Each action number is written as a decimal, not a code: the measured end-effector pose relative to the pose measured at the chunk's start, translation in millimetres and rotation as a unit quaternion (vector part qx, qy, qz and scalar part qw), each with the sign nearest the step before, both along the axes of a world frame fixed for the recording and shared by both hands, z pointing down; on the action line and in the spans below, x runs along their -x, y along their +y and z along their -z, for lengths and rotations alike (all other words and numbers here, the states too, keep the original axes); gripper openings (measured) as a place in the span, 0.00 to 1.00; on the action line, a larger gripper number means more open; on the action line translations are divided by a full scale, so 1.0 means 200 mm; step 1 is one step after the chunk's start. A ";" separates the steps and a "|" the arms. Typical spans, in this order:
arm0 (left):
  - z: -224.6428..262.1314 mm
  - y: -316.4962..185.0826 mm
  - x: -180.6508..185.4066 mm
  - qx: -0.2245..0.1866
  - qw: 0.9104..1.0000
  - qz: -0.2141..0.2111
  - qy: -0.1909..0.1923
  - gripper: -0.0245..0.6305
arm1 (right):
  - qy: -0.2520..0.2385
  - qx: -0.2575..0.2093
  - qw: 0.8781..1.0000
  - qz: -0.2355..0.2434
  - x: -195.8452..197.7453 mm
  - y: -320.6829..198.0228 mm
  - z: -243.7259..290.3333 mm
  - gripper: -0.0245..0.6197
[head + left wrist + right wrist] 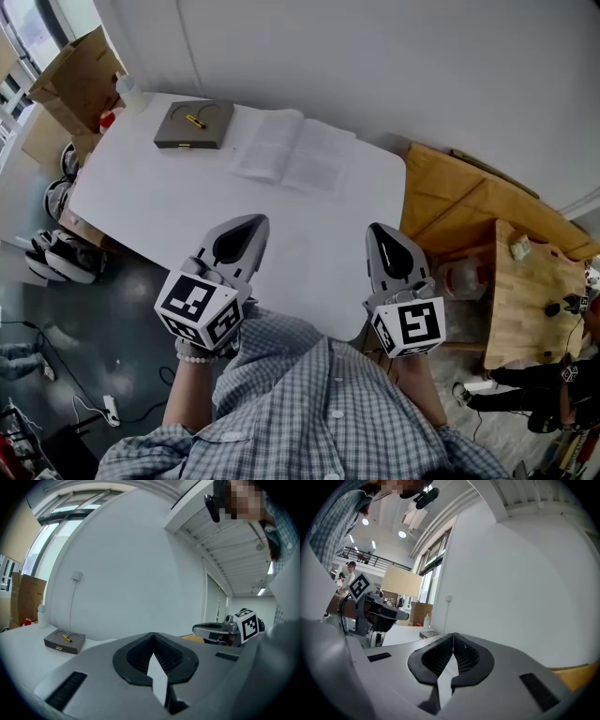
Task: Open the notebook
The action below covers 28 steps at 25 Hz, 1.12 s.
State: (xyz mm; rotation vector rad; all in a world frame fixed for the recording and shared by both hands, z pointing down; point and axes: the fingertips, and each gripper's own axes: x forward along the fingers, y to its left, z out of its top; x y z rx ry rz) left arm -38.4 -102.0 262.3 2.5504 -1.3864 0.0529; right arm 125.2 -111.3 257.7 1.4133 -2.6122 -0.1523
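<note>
So the notebook is already lying open, pages up, on the far side of the white worktop, close to the wall. Just to its left there's a flat grey case with a yellow pen sitting on top, and the two look like they're touching or nearly so. Further left, off the corner of the worktop, stands a cardboard box, with a pale bottle near it. Both grippers hover at the near edge, well apart from the notebook, and neither touches anything. The left gripper points roughly level toward the wall. In its own view the fingers are clenched tip to tip with nothing between them. It's the same for the right gripper: its fingers meet at the tips and it's empty too. Each one has its marker cube at the back end, and the person's checked shirt fills the bottom of the head view, with a bead bracelet on the left wrist. Off to the right, past the worktop, there's a wooden table with some small bits on it that I can't make out.
</note>
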 end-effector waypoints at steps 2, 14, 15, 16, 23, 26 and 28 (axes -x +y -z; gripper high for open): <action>-0.01 0.00 -0.01 0.002 1.000 -0.001 -0.004 0.05 | 0.001 -0.001 1.000 -0.002 -0.01 0.00 0.00 0.07; 0.00 -0.01 -0.02 0.000 1.000 -0.005 0.012 0.05 | 0.004 0.003 1.000 -0.005 -0.03 0.00 0.00 0.07; 0.00 -0.01 -0.01 0.001 1.000 -0.004 0.014 0.05 | 0.005 0.003 1.000 -0.004 -0.02 0.00 0.00 0.07; 0.00 0.00 -0.01 0.001 1.000 -0.004 0.015 0.05 | 0.007 0.003 1.000 -0.003 -0.01 0.00 -0.01 0.07; 0.00 0.00 0.00 0.004 1.000 -0.003 0.012 0.05 | 0.013 0.011 1.000 0.004 0.01 0.00 -0.04 0.07; -0.01 0.00 0.01 0.005 1.000 -0.003 0.010 0.05 | 0.014 0.014 1.000 0.004 0.02 0.00 -0.05 0.07; -0.02 0.01 0.02 0.007 1.000 -0.003 0.011 0.05 | 0.012 0.017 1.000 0.000 0.01 0.01 -0.06 0.07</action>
